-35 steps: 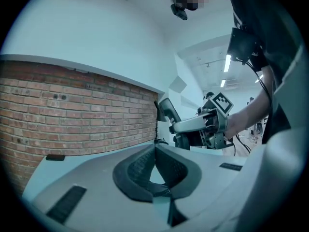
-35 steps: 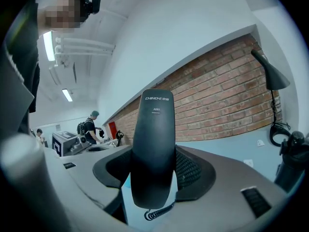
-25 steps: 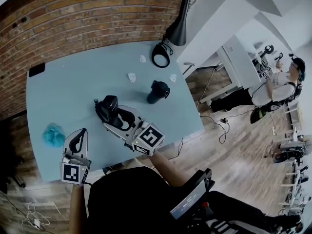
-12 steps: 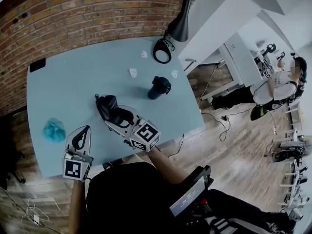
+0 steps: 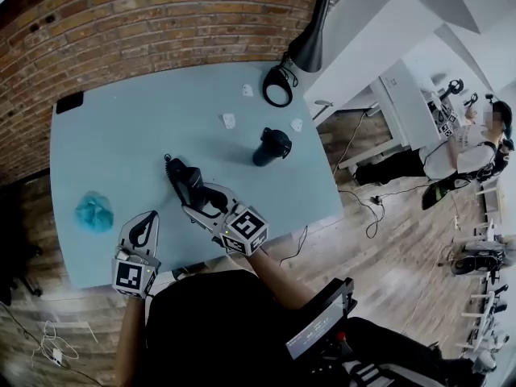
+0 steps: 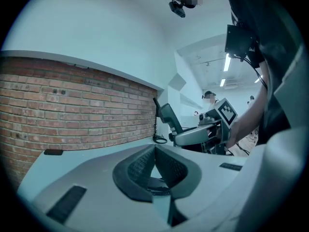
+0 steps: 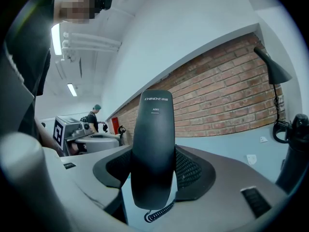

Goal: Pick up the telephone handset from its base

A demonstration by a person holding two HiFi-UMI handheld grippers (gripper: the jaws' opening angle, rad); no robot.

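Observation:
The black telephone handset [image 7: 153,144] stands upright between the pads of my right gripper [image 7: 153,167], which is shut on it; its coiled cord [image 7: 161,211] hangs below. In the head view the right gripper [image 5: 196,193] holds the handset [image 5: 184,180] over the middle of the light blue table [image 5: 121,135]. My left gripper [image 5: 150,218] hovers near the table's front left edge. Its pads [image 6: 140,166] meet at the tips with nothing between them. No base is clearly recognisable; a black upright object [image 5: 270,146] stands to the handset's right.
A black desk lamp [image 5: 306,47] has its round base [image 5: 278,87] at the table's far right corner. A crumpled teal thing [image 5: 93,212] lies at the left. Small white pieces [image 5: 229,120] lie near the back. A brick wall [image 5: 161,14] runs behind; another person [image 5: 463,139] stands far right.
Both grippers have sunk a little toward the table. The handset stays in the right gripper's grip, and the left gripper's jaws stay together.

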